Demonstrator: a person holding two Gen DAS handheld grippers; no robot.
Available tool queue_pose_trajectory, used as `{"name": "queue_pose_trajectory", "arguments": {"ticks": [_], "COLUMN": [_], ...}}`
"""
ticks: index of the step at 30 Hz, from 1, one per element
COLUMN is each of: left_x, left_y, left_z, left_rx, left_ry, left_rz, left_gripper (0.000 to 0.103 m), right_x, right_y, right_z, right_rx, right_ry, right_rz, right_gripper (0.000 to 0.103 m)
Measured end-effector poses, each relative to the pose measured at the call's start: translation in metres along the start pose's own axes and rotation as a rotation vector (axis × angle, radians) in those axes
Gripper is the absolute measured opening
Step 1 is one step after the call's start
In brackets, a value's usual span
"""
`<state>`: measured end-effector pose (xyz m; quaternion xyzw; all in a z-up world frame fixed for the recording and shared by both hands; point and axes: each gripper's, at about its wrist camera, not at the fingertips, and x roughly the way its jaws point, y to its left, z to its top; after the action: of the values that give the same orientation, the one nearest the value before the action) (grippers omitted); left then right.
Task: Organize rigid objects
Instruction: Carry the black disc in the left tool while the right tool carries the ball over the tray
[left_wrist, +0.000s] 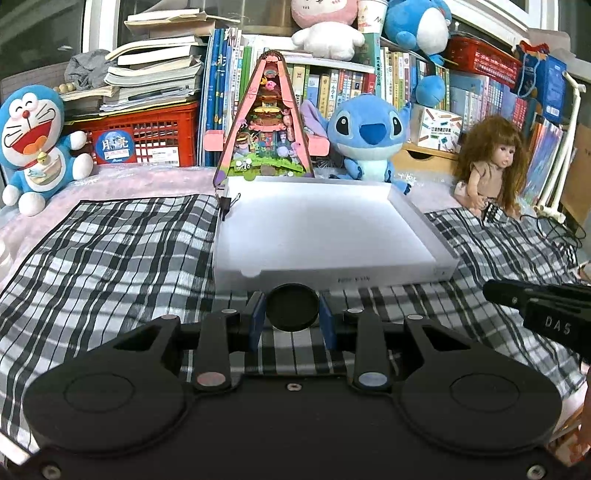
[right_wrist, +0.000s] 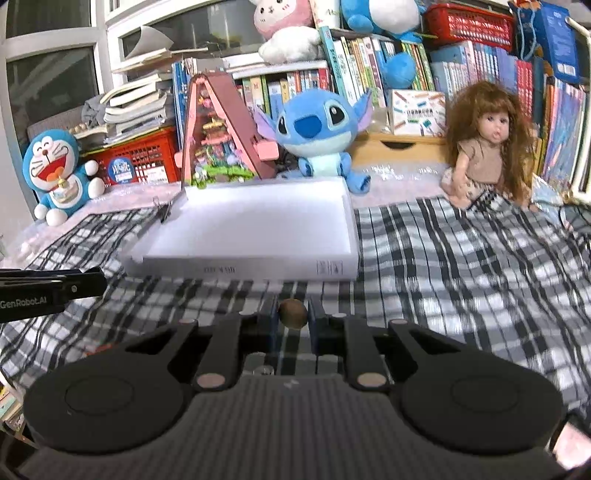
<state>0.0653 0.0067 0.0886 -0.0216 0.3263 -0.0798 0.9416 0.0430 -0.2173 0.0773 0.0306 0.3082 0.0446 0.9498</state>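
Left claw (left_wrist: 292, 314) grips black disc (left_wrist: 292, 307), right claw (right_wrist: 292, 317) brown ball (right_wrist: 292, 314), over plaid cloth (left_wrist: 110, 251).

A matt black plastic disc (left_wrist: 292, 307), a smooth white cardboard box (left_wrist: 421, 221), and woven checked cloth (left_wrist: 110, 251).

1. We read "DAS" in pale letters on the black body of the right gripper (left_wrist: 554, 317), seen from the left wrist view.
2. We read "GenRobot.AI" in white on the side of the left gripper (right_wrist: 48, 295), seen from the right wrist view.
3. The white box (left_wrist: 332, 275) carries small print on its front wall, too blurred for us to read.
4. The round blue sticker (left_wrist: 112, 146) on the red crate (left_wrist: 162, 136) shows white Chinese characters we cannot make out with certainty.
5. The book spines (left_wrist: 332, 88) bear print too small to read.
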Motion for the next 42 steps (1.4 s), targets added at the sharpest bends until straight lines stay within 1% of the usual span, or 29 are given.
{"name": "queue_pose_trajectory", "arguments": {"ticks": [7, 9, 13, 19, 24, 27, 31, 36, 42], "left_x": [0.024, 0.036, 0.065, 0.107, 0.14, 0.154, 0.166, 0.174, 0.182], "left_y": [-0.005, -0.007, -0.006, -0.011, -0.009, -0.007, -0.005, -0.006, -0.005], "left_z": [0.031, 0.043, 0.065, 0.083, 0.082, 0.078, 0.075, 0.075, 0.07], "left_rx": [0.006, 0.004, -0.041, -0.042, -0.053, -0.06, -0.074, -0.061, -0.045], "left_ry": [0.055, 0.093, 0.182, 0.229, 0.271, 0.288, 0.31, 0.305, 0.33], "left_rz": [-0.028, -0.054, -0.105, -0.073, -0.031, -0.019, -0.013, 0.008, 0.025], "left_gripper": [0.029, 0.029, 0.029, 0.029, 0.029, 0.03, 0.03, 0.03, 0.03], "right_x": [0.018, 0.026, 0.046, 0.087, 0.122, 0.139, 0.154, 0.166, 0.176], "right_y": [-0.006, -0.008, -0.014, -0.018, -0.015, -0.01, -0.006, -0.002, 0.001], "right_z": [0.039, 0.05, 0.07, 0.088, 0.086, 0.082, 0.079, 0.078, 0.072], "right_rx": [0.016, 0.014, 0.045, 0.076, 0.089, 0.082, 0.086, 0.08, 0.07], "right_ry": [0.017, 0.035, 0.09, 0.195, 0.27, 0.302, 0.326, 0.339, 0.363], "right_rz": [0.027, 0.035, 0.053, 0.064, 0.045, 0.039, 0.03, 0.022, 0.022], "right_gripper": [0.021, 0.021, 0.021, 0.021, 0.021, 0.021, 0.021, 0.021, 0.021]}}
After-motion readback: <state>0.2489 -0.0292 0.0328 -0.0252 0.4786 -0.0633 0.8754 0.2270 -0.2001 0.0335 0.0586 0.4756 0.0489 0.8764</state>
